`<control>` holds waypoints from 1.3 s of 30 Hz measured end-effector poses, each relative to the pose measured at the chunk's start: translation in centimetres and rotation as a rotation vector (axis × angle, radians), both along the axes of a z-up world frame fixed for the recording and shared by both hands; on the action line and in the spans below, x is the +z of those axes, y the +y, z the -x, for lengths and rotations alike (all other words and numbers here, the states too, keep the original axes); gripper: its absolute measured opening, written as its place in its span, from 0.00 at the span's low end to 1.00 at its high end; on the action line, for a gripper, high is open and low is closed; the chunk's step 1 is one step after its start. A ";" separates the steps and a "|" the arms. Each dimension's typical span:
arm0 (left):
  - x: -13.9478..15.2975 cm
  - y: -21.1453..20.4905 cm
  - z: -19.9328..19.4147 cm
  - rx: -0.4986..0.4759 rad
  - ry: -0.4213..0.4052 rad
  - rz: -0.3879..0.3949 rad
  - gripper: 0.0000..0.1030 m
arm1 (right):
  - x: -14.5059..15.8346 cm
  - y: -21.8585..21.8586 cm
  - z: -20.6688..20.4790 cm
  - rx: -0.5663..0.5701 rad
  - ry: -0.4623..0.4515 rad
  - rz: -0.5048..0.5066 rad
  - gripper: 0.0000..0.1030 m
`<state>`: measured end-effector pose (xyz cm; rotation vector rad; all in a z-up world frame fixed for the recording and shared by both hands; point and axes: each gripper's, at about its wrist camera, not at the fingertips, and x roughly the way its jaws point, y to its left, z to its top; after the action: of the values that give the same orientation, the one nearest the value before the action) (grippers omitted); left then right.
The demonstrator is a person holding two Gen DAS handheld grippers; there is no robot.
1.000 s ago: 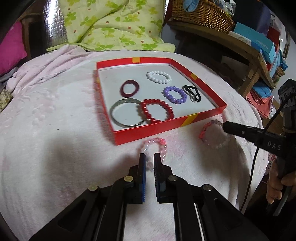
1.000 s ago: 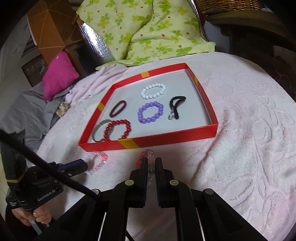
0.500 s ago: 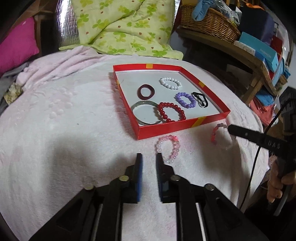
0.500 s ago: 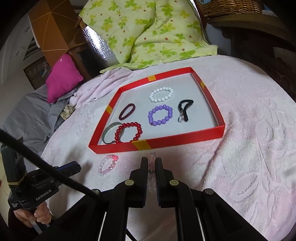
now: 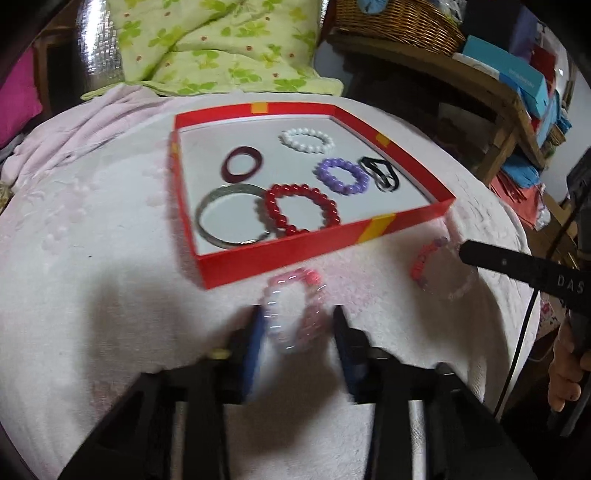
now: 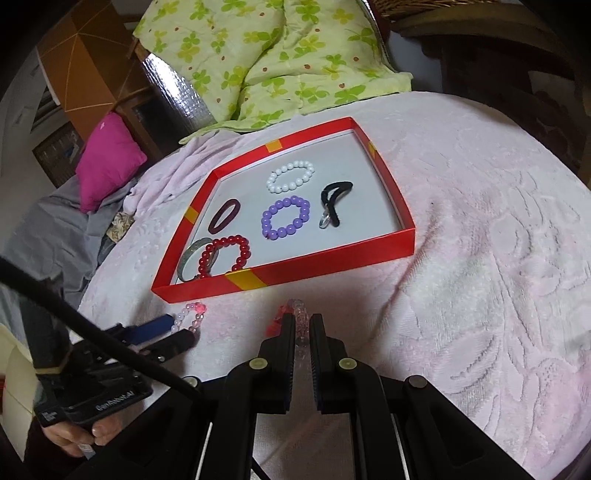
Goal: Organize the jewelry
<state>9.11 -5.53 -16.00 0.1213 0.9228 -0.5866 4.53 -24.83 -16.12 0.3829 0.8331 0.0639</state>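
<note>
A red tray (image 5: 321,242) (image 6: 332,254) on the pink cloth holds several bracelets: white, purple, red beads, a dark ring, a silver bangle, a black band. A pink-and-white bead bracelet (image 5: 293,308) (image 6: 190,315) lies on the cloth in front of the tray. My left gripper (image 5: 299,332) is open, its fingers on either side of that bracelet. My right gripper (image 6: 302,328) is shut on a clear-and-red bead bracelet (image 6: 297,317), which also shows in the left wrist view (image 5: 437,269), to the right of the tray's front.
A green floral quilt (image 6: 273,59) lies behind the tray. A wooden shelf with a basket (image 5: 399,22) and boxes stands at the right. A pink cushion (image 6: 107,158) lies at the left. The cloth's edge drops off near the right gripper.
My left gripper has opened wide and moved forward around the pink-and-white bracelet. My right gripper stays shut on the clear-and-red bracelet, hardly moved.
</note>
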 end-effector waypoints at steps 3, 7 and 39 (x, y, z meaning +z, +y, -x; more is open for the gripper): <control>0.0 -0.2 0.2 -0.012 -0.013 -0.009 0.15 | 0.1 0.2 0.0 0.008 -0.001 -0.003 0.08; 0.3 0.1 0.4 -0.002 -0.017 -0.007 0.15 | 0.5 0.6 0.2 0.020 -0.016 -0.001 0.08; 0.0 -3.1 0.5 -0.001 0.007 0.001 0.60 | 0.5 -0.6 1.2 0.008 -0.028 -0.028 0.08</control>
<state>8.64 -8.59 -16.03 0.1191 0.9291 -0.5885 3.37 -25.39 -15.59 0.4039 0.8068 0.0882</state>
